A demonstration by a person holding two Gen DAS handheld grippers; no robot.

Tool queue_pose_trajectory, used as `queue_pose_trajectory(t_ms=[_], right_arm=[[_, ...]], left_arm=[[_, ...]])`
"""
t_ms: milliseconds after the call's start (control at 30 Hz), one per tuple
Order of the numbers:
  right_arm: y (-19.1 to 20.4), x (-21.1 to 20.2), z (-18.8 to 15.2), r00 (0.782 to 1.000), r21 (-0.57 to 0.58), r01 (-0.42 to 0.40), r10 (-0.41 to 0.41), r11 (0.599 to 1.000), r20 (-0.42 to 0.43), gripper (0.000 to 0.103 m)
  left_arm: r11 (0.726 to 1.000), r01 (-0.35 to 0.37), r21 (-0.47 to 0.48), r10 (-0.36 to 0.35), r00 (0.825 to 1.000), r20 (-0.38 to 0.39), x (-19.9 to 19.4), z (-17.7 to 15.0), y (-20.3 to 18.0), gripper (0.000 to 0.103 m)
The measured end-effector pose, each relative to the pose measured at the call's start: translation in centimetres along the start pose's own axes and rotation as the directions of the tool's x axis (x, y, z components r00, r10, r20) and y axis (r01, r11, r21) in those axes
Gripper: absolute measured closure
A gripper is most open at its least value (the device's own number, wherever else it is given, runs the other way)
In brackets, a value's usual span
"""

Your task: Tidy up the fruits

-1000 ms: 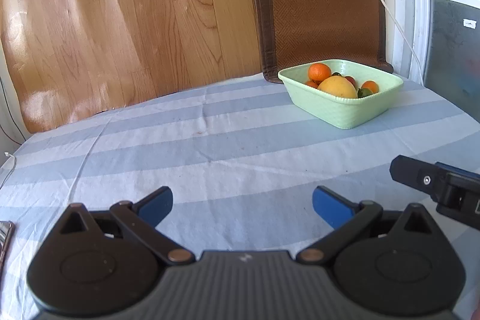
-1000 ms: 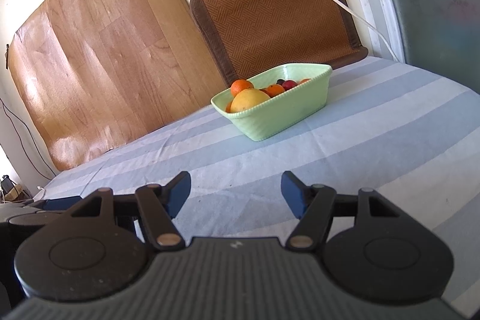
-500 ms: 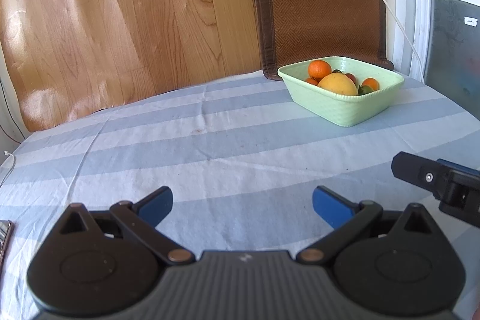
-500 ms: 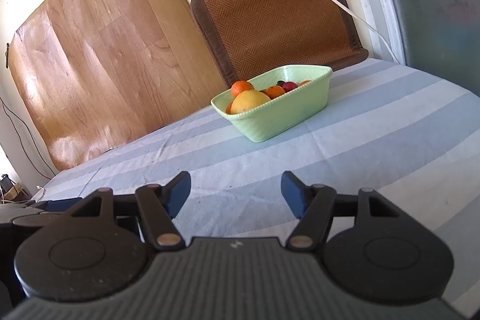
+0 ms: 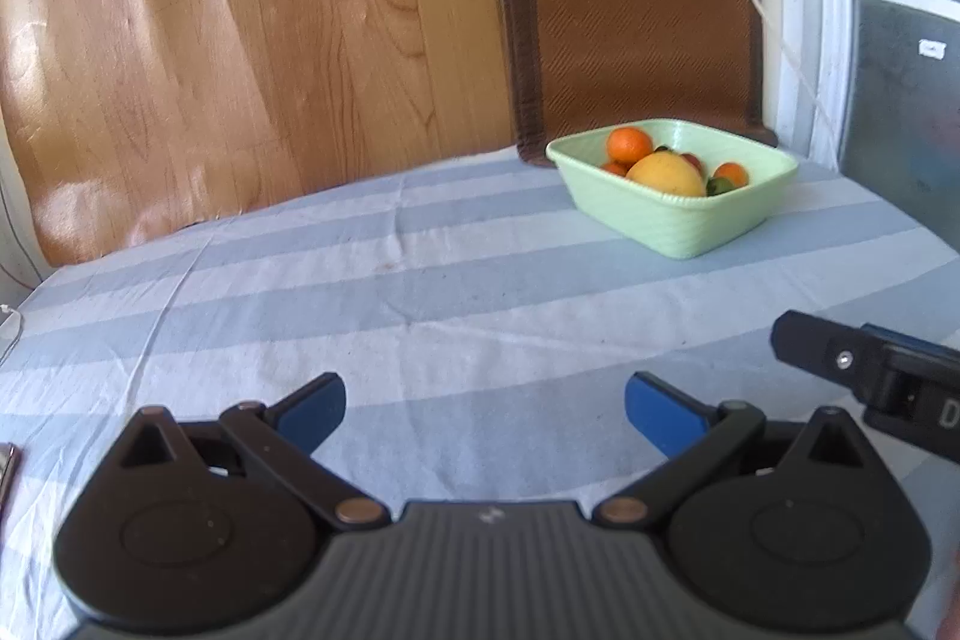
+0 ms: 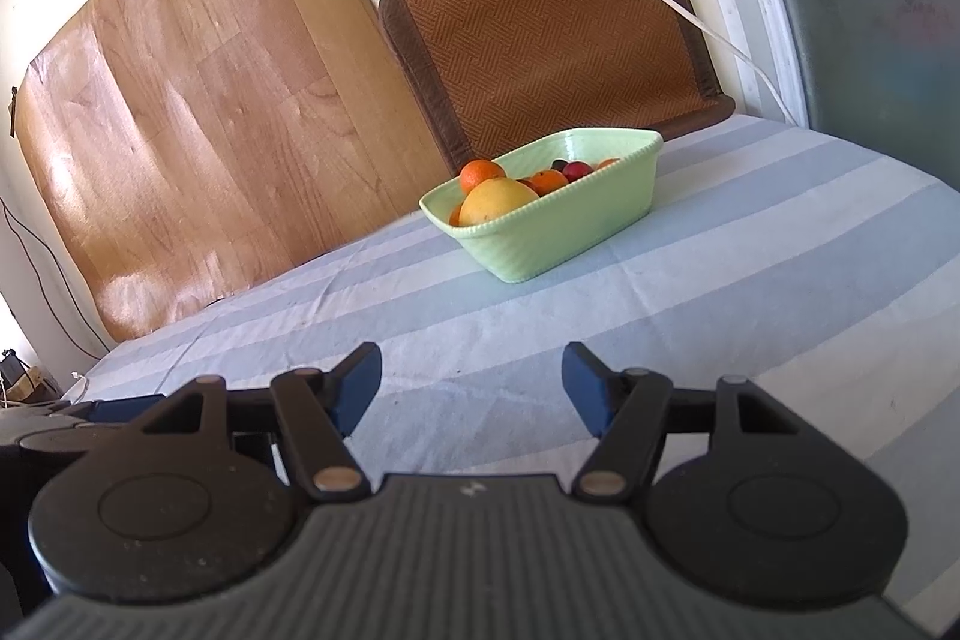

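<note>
Pale green ribbed rectangular dish of fruit, set toward the far right of the blue-and-white striped cloth-covered desk.

Held a large yellow-orange round fruit at the front, small oranges behind and beside it, a dark red fruit and something green. Left tongs spread wide apart over bare cloth, gripping nothing, well short of the dish. Right tongs likewise parted and empty, low over the cloth, aimed toward the dish. Brown woven mat and wood-grain sheet propped against the wall behind.
</note>
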State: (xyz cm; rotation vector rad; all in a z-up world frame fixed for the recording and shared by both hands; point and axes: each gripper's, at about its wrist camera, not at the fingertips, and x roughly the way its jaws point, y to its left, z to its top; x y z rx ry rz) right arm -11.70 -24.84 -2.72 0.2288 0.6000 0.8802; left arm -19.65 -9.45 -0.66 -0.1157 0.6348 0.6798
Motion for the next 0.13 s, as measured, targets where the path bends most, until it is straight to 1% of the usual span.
queue_pose_trajectory(t_ms=[133], right_arm=[[0.00,-0.22,0.09,1.000,-0.005,0.002,-0.002,1.000,0.011,0.034]], left_arm=[[1.000,0.007,0.016,-0.007,1.000,0.021,-0.32,0.12,-0.21,0.000]])
